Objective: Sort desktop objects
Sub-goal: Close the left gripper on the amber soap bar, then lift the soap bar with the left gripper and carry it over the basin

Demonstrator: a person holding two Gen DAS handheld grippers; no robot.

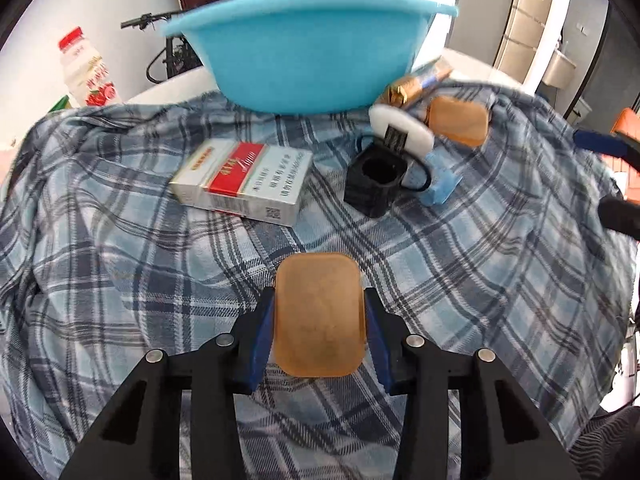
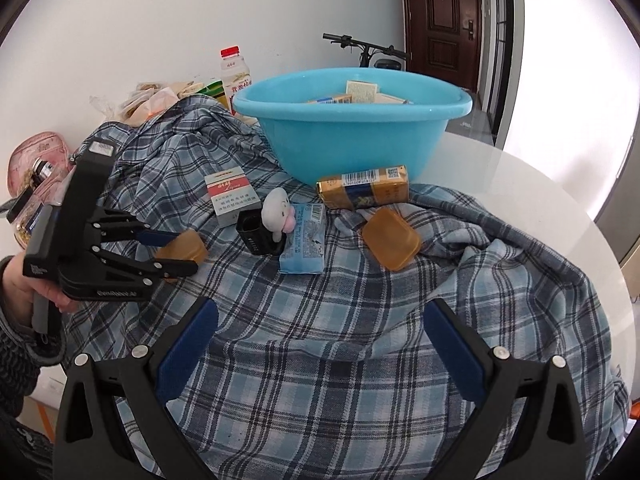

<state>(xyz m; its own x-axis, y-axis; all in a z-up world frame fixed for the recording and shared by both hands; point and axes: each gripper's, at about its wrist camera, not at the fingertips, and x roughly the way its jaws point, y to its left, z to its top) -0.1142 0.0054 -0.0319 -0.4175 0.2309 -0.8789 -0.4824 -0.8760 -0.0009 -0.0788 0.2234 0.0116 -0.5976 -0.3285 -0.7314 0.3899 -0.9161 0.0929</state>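
An amber soap bar (image 1: pixel 320 316) sits between the blue pads of my left gripper (image 1: pixel 319 294), which is shut on it just above the plaid cloth (image 1: pixel 160 264). The right wrist view shows that same gripper (image 2: pixel 176 252) at the left, holding the bar (image 2: pixel 184 246). My right gripper (image 2: pixel 320 312) hangs open over the cloth with nothing between its fingers. Behind stands a blue basin (image 2: pixel 352 140) with several boxes inside. In front of it lie a red-and-white cigarette pack (image 2: pixel 232 198), a gold pack (image 2: pixel 364 188) and a second amber soap bar (image 2: pixel 392 238).
A black holder (image 2: pixel 256 232) with a white plush toy (image 2: pixel 276 210) rests against a blue tissue packet (image 2: pixel 304 240). A red-capped bottle (image 2: pixel 236 76) and snack bags stand at the back left, and a pink pouch (image 2: pixel 36 156) at far left. The white round table (image 2: pixel 520 184) shows at right.
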